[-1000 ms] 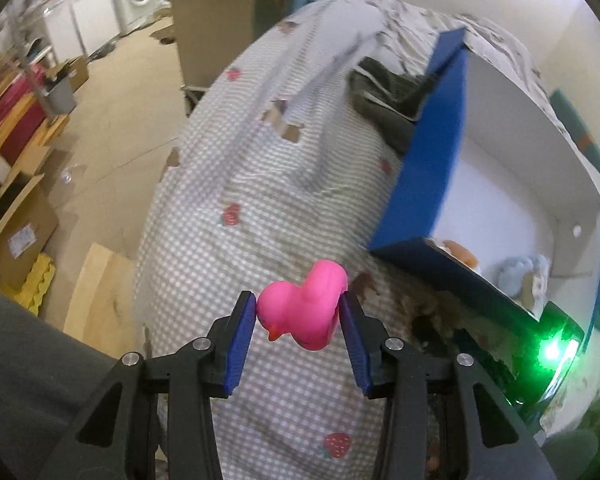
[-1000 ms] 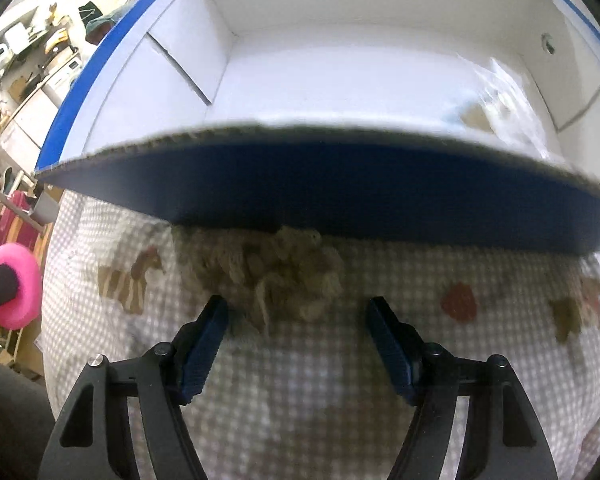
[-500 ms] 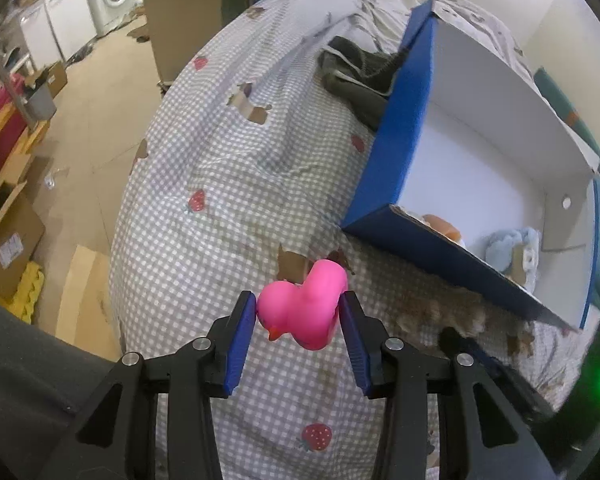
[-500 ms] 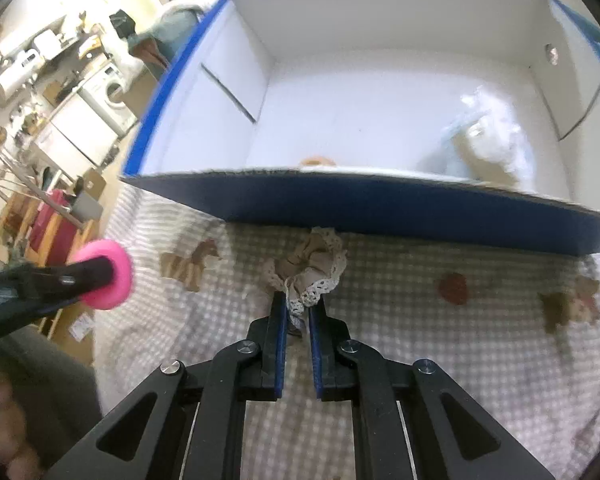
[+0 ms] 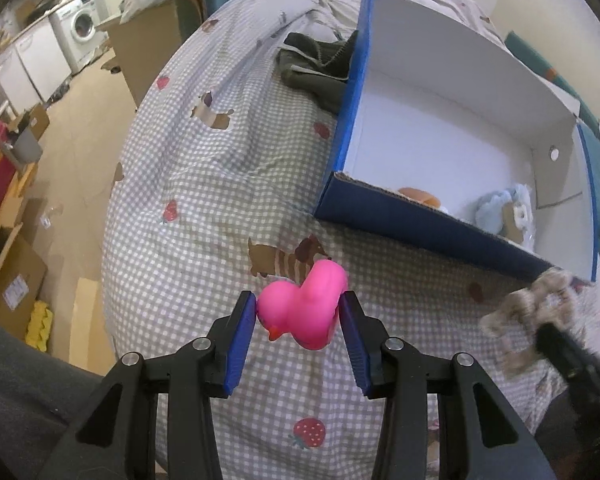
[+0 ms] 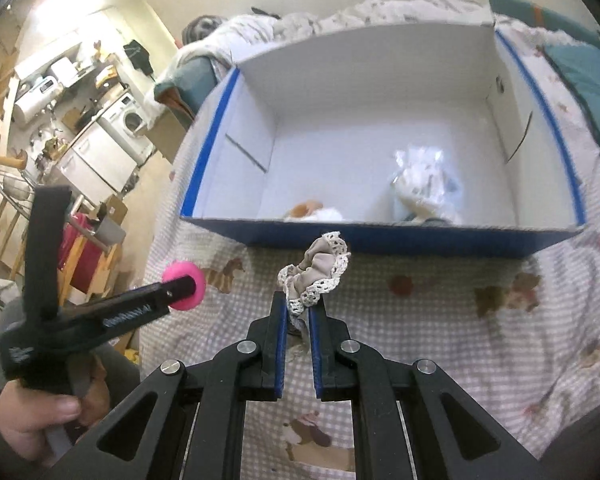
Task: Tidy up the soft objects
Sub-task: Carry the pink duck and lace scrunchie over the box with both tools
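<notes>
My left gripper [image 5: 299, 314] is shut on a pink rubber duck [image 5: 304, 308], held above the checked bedspread [image 5: 204, 184]; the same duck [image 6: 183, 286] shows at the left of the right wrist view. My right gripper [image 6: 298, 312] is shut on a beige lace-edged scrunchie [image 6: 318, 272], lifted off the bedspread just in front of the blue box [image 6: 380, 236]. From the left wrist view the scrunchie [image 5: 528, 312] hangs blurred at the right. The open box [image 5: 400, 224] has white inner walls and holds an orange-and-white soft toy [image 6: 312, 213] and a pale blue plush [image 5: 500, 210].
Dark folded clothing [image 5: 316, 68] lies on the bed behind the box's far corner. A teal cushion [image 6: 588, 88] sits to the right of the box. Cardboard boxes [image 5: 12, 276], a washing machine [image 5: 82, 26] and clutter fill the floor to the left of the bed.
My right gripper closed on the scrunchie and lifted it up off the bedspread, so the box's inside came into view. My left gripper shifted a little with the duck still held.
</notes>
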